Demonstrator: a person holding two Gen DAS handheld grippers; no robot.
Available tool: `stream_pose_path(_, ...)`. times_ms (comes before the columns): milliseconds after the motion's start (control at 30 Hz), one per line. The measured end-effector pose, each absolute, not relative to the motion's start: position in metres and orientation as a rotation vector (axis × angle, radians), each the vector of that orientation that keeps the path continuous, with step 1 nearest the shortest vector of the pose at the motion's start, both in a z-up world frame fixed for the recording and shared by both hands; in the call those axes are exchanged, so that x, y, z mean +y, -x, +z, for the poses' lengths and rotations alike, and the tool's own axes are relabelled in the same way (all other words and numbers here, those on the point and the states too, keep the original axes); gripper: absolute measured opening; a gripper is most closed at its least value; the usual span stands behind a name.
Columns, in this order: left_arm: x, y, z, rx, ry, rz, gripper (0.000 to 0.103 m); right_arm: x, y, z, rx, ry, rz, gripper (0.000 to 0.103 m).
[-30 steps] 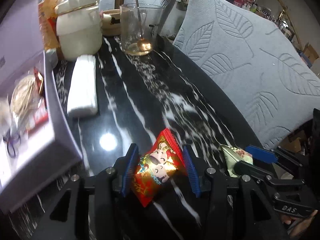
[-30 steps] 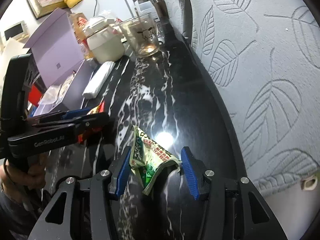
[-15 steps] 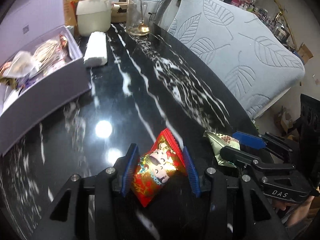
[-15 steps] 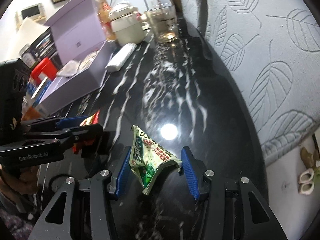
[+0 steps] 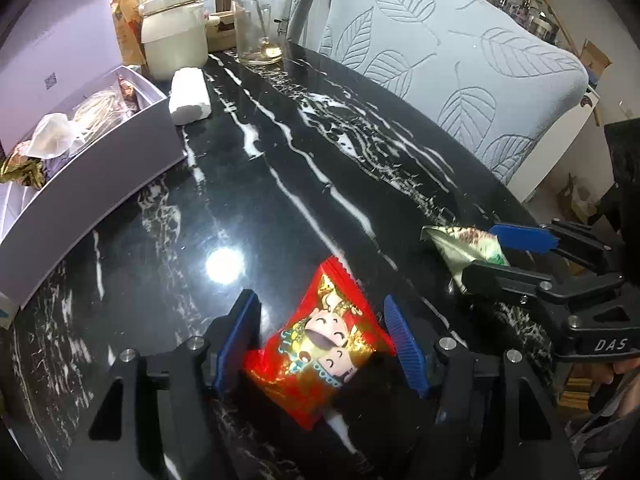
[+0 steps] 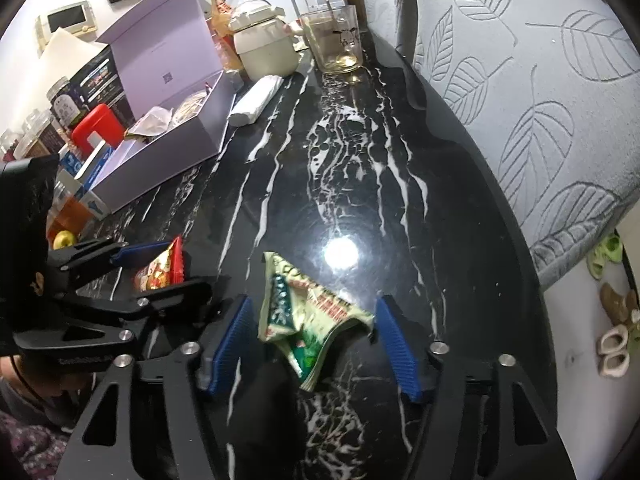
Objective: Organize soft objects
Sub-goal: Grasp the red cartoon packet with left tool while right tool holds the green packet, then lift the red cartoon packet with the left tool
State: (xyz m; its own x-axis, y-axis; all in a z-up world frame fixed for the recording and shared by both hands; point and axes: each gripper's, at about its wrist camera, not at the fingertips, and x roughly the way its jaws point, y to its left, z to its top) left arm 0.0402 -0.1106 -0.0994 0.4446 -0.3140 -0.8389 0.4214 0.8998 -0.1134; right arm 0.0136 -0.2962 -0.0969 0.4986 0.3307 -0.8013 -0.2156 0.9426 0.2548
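1. Here the left gripper (image 5: 320, 344) is opening, its blue pads clear of the red packet (image 5: 320, 352) lying between them on the worktop (image 5: 280, 184).
2. The right gripper (image 6: 312, 340) is opening too, with the green packet (image 6: 308, 316) loose between its pads.
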Motion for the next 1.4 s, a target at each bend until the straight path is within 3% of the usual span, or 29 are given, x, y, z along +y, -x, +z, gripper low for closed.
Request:
stream_pose_path(233,-0.092,-0.025,-0.092,0.982,-0.054,-0.471,0.065,-0.287,-0.011,-0.098,0.998,-0.115,0.282,0.078)
stream_pose_path(300,-0.087,-0.024,-0.093,0.997,-0.037,-0.467,0.065,-0.284,-0.011,-0.099,0.997,-0.122,0.279,0.091)
stream_pose_path(400,-0.077,-0.025,-0.095,1.019,0.024,-0.496,0.065,-0.280,-0.012,-0.099,0.990,-0.155,0.265,0.091)
stream_pose_path(600,-0.058,-0.022,-0.085,1.002,0.108,-0.526,0.065,-0.269,-0.013,-0.101,0.991,-0.099,0.195,0.091)
stream_pose_path(1233,-0.069,-0.013,-0.098,1.004,-0.126,-0.654,0.065,-0.259,-0.014,-0.102,1.002,-0.065,0.160,0.091)
stream_pose_path(1400,-0.069,-0.008,-0.098,1.014,-0.154,-0.644,0.065,-0.259,-0.014,-0.100,0.992,-0.043,0.142,0.072)
